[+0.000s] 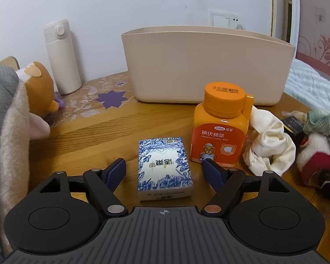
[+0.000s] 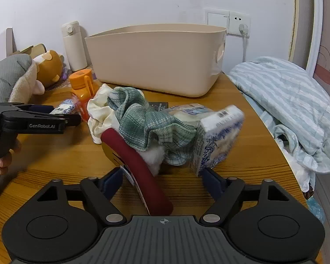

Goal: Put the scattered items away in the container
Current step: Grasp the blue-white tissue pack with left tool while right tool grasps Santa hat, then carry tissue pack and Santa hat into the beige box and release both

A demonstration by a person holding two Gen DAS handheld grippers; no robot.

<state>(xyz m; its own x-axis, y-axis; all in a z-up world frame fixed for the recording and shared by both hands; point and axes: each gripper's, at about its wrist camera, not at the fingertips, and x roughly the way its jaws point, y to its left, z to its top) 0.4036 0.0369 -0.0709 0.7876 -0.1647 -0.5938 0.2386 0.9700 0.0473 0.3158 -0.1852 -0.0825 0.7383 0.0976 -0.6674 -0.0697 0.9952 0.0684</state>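
Blue-white packs: two, one between my open left gripper (image 1: 164,171), one (image 2: 217,136) blurred, maybe touching my open right gripper (image 2: 162,182); one bin (image 1: 206,66).

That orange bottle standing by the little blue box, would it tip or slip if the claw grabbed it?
The orange bottle stands upright and taller than wide, so a high push might topple it. Its plastic looks smooth and glossy, so probably somewhat slippery. Labelled cotton balls, it is likely light.
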